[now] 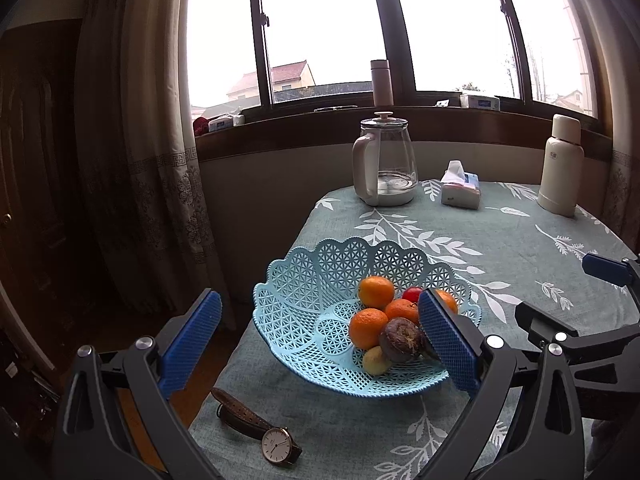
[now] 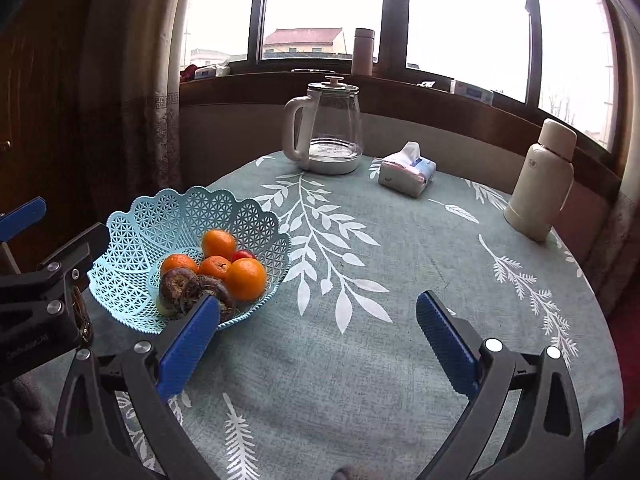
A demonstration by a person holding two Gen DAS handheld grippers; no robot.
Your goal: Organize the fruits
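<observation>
The light-blue openwork plastic basket with a scalloped rim [image 1: 304,280] stands near the left edge of the round surface covered with a grey-green leaf-print cloth [image 2: 400,360], and every fruit in view already lies inside it. Four round oranges [image 1: 376,291] are heaped toward its right side, with a small red fruit [image 1: 412,293] tucked behind them, two dark brown wrinkled fruits [image 1: 401,339] in front, and a small pale yellow fruit [image 1: 376,361] at the bottom, touching the dark ones.

No loose fruit shows anywhere on the cloth in either view, so by my reading the sorting is finished or nearly so; at most the basket may need straightening.

The left gripper [image 1: 320,340] hovers just in front of the basket, its blue ribbed fingers [image 1: 192,344] spread wide and holding nothing. The right gripper [image 2: 318,344] hangs over bare cloth to the right of the basket, its fingers likewise wide apart and empty.

What else sits on the surface is not fruit: a brown-strapped wristwatch with a white face [image 1: 276,444] just before the basket, a glass kettle with a white handle [image 2: 324,124], a soft tissue pack [image 2: 408,172] and a cream-coloured thermos flask [image 2: 540,184] at the far side.
</observation>
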